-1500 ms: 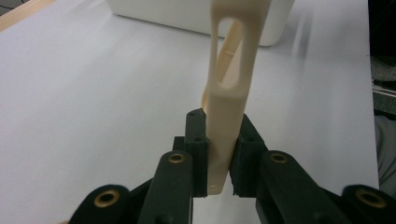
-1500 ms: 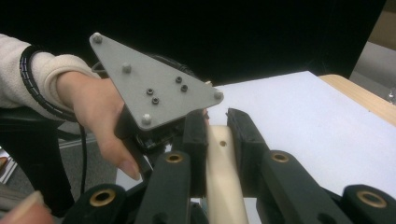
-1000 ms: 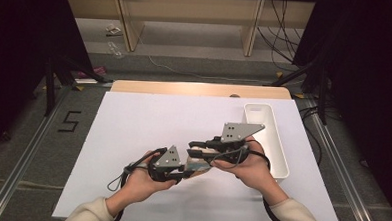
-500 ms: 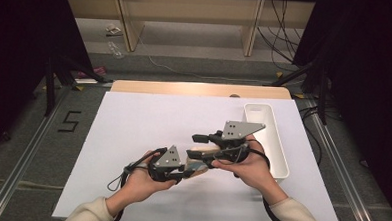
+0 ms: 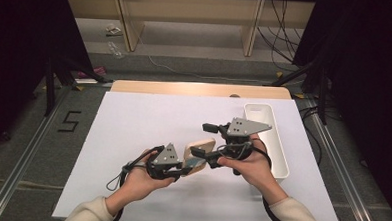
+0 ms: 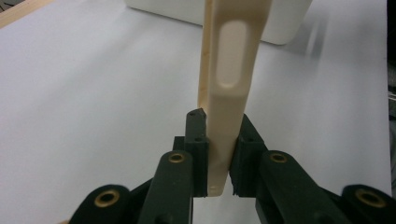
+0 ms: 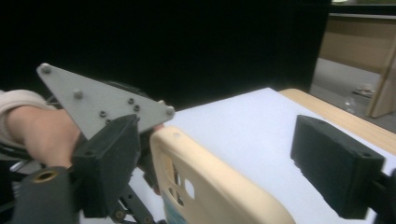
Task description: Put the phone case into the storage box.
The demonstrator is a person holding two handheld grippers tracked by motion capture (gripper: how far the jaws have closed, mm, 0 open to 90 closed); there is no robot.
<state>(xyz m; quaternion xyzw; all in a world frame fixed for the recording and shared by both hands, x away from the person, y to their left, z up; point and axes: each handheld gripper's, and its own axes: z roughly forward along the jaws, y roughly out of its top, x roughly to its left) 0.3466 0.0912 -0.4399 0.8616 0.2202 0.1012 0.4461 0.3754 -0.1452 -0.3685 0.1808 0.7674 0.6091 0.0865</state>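
Floor mark [image 5: 69, 121]: a "5" is seen on the grey floor, left of the bench.
Bench [image 5: 133, 128]: covered by a white sheet, with a bare wooden strip [image 5: 185, 88] left showing along the far edge.
Left hand [image 5: 138, 180]: brought in from the bottom edge in a cream sleeve, wrapped around the left gripper.
Left gripper [image 5: 184, 169]: held low over the near middle of the bench, grey three-cornered plate on top, pointed right. In the left gripper view [image 6: 218, 158] the jaws are seen pressed against both flat faces of the case, near its bottom end; the case is clamped between them.
Case [image 5: 198, 155]: a cream phone case, thin and flat, held edge-on and tilted up off the bench between the two grippers. A long oval cut-out is seen in its side wall in the left gripper view [image 6: 229, 70]. A rounded corner and small holes are shown in the right gripper view [image 7: 210, 186].
Right gripper [image 5: 206, 139]: held just right of the case, pointed left. In the right gripper view [image 7: 229, 163] its jaws are seen spread wide, one on either side of the case; nothing is gripped by them.
Right hand [image 5: 249, 163]: closed around the right gripper's body.
Tray [image 5: 277, 144]: a long white tray, laid along the right edge of the bench, just beyond the right hand.
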